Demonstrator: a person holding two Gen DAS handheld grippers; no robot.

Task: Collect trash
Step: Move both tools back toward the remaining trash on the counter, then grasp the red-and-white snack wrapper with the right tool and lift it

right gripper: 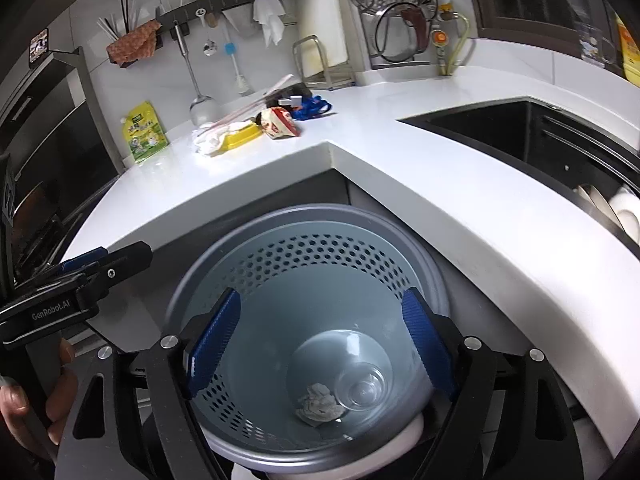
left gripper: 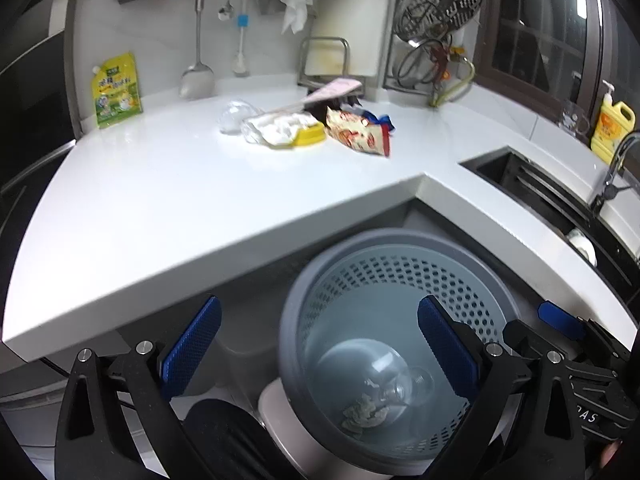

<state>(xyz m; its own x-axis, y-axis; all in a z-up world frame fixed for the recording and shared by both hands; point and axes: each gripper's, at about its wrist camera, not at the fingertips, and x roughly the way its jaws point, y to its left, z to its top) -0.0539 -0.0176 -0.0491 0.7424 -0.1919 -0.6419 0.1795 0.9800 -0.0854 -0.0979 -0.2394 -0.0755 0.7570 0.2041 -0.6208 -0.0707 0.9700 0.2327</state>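
Observation:
A grey perforated trash bin [left gripper: 400, 248] [right gripper: 224, 264] stands on the floor below the white counter's corner. In it lie a clear plastic cup [left gripper: 404, 388] [right gripper: 362, 390] and a crumpled tissue [left gripper: 366, 412] [right gripper: 318, 400]. My left gripper [left gripper: 320, 344] is open and empty over the bin's left rim. My right gripper [right gripper: 322, 344] is open and empty above the bin's mouth. On the counter lies a trash pile: a clear plastic lid [left gripper: 236, 116], white tissues [left gripper: 280, 128] [right gripper: 210, 140], a yellow lid [left gripper: 310, 136] [right gripper: 240, 138], a snack wrapper [left gripper: 356, 132] [right gripper: 280, 122] and a blue wrapper [right gripper: 312, 106].
A green-yellow pouch [left gripper: 116, 90] [right gripper: 145, 132] leans on the back wall. A black sink [left gripper: 532, 188] [right gripper: 540, 132] is at the right, with a yellow soap bottle [left gripper: 612, 124] behind it. Utensils hang on a rail [right gripper: 224, 0]. A dish rack [left gripper: 436, 28] stands at the back.

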